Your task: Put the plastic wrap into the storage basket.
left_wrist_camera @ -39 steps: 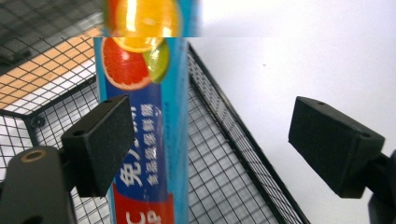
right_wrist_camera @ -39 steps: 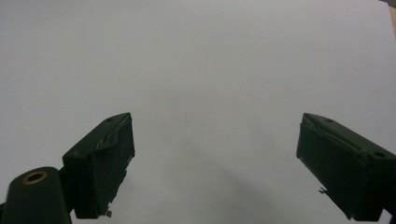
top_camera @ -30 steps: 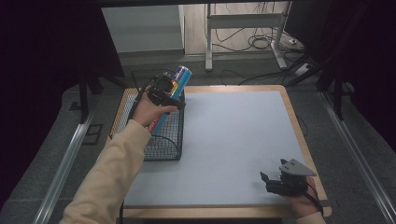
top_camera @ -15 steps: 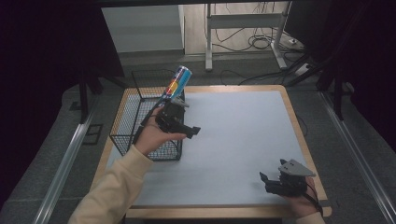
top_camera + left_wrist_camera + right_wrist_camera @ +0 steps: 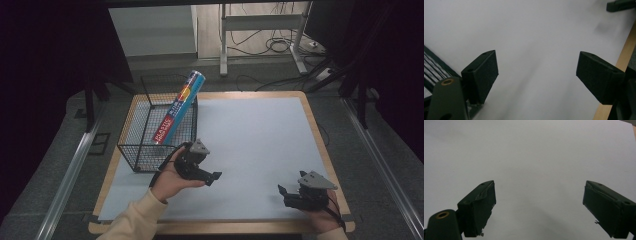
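In the left gripper view the fingers (image 5: pixel 482 75) stand wide apart with nothing between them, over bare white surface; dark basket wire shows at that view's left edge and a strip of the wooden border (image 5: pixel 624 60) runs along its right. In the right gripper view the fingers (image 5: pixel 480 206) are likewise spread wide and empty above plain white.

From the high view, the left gripper (image 5: pixel 212 176) is held in the person's left hand (image 5: pixel 170 180), just beside the near right corner of the wire basket (image 5: pixel 135 150), its fingers pointing toward the right. The cream sleeve (image 5: pixel 137 220) comes in from the bottom edge. The right gripper (image 5: pixel 284 192) sits low at the near right of the tabletop (image 5: pixel 250 130), well apart from the left one, fingers pointing left, with a grey three-cornered plate (image 5: pixel 317 180) on top.

A tall blue can (image 5: pixel 177 107) with red and yellow print leans tilted inside the black wire basket, its top resting past the far right rim. The basket stands on the left part of the white, wood-edged tabletop.
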`<state>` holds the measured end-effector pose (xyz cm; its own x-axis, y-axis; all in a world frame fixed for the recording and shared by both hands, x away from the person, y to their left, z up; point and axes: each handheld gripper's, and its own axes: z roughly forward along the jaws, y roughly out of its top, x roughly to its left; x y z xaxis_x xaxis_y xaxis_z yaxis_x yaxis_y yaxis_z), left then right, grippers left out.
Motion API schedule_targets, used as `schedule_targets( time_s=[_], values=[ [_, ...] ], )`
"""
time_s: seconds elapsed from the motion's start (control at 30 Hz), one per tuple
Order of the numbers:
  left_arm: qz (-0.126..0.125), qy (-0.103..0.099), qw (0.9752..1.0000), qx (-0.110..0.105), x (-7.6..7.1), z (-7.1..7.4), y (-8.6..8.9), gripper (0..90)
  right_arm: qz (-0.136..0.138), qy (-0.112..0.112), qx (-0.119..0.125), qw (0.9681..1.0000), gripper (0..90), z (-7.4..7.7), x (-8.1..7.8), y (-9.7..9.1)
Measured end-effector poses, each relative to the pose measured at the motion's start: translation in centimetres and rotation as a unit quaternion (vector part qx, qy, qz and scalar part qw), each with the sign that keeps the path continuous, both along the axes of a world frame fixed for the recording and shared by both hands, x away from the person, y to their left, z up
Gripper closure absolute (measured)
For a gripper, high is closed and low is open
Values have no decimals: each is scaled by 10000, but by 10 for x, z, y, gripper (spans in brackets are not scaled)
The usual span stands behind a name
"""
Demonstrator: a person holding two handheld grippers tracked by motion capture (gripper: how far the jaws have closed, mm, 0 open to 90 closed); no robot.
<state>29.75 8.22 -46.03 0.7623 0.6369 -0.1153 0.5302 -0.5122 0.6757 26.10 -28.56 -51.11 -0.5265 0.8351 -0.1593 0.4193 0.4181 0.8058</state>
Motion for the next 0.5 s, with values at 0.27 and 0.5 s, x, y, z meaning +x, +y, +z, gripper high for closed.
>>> schedule_targets(
  time_s=[0.27, 0.5],
  values=[
    [62, -31, 9998, 209, -14, -25, -2, 191, -16, 9, -30, 10000, 114, -1, 1, 0],
    [-66, -29, 9995, 307, -19, -35, -6, 190, -32, -23, -27, 10000, 114, -1, 1, -1]
  ],
)
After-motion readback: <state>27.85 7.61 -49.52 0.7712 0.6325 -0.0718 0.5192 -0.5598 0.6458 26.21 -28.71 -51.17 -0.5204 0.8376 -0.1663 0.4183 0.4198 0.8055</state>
